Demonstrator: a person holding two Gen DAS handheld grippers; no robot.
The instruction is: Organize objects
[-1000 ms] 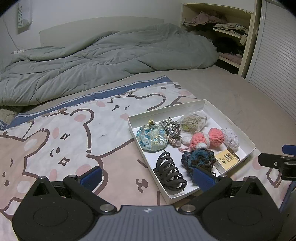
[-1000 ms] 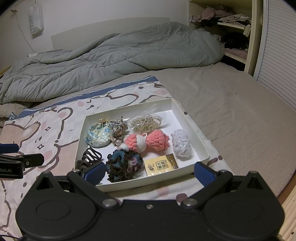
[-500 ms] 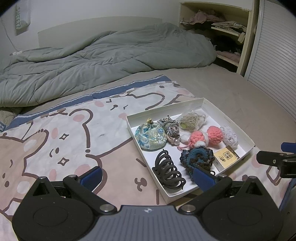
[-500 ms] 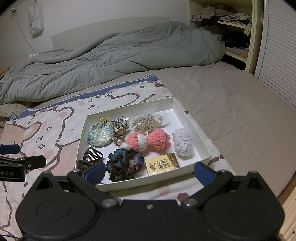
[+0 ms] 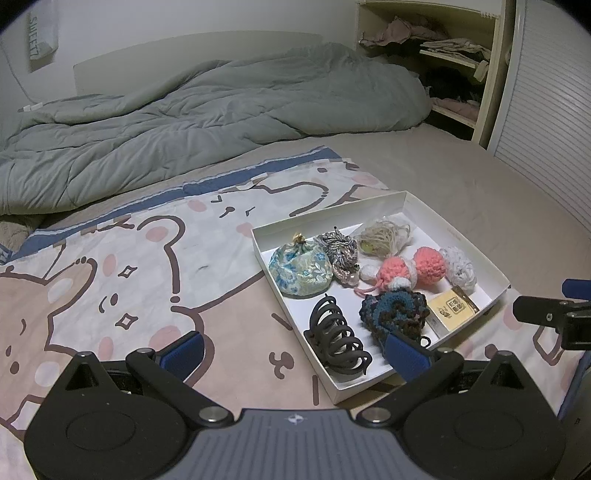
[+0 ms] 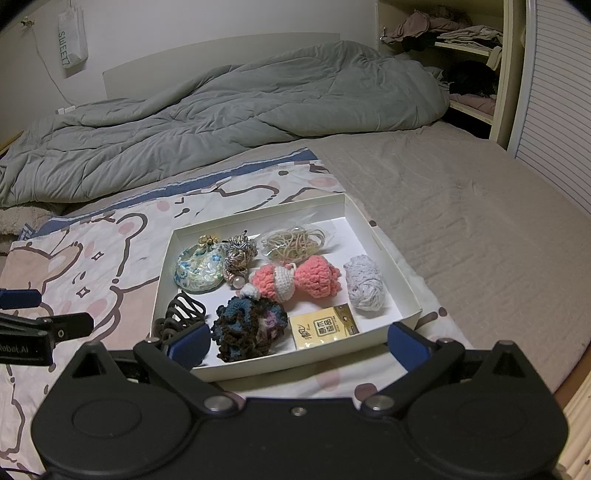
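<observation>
A shallow white box (image 5: 476, 254) (image 6: 399, 273) lies on a cartoon-bear blanket (image 5: 110, 280) on the bed. Inside are a blue floral pouch (image 5: 299, 267) (image 6: 199, 267), a black claw clip (image 5: 338, 338) (image 6: 181, 314), a dark blue crochet scrunchie (image 5: 393, 312) (image 6: 249, 325), a pink crochet piece (image 5: 410, 267) (image 6: 295, 277), a white scrunchie (image 6: 364, 282), a bundle of beige bands (image 6: 295, 242) and a yellow packet (image 6: 323, 326). My left gripper (image 5: 293, 352) hangs open near the box's front left corner. My right gripper (image 6: 297, 345) is open over the box's front edge. Neither holds anything.
A rumpled grey duvet (image 6: 236, 107) covers the far half of the bed. Bare beige mattress (image 6: 480, 221) lies right of the box. Open shelves with clothes (image 6: 461, 40) and a slatted door (image 6: 554, 122) stand at the far right. A white bag (image 6: 72, 35) hangs on the wall.
Both grippers have drifted slightly back from the box, which now looks a little smaller and farther off. Nothing in the box has moved, and both stay open.
</observation>
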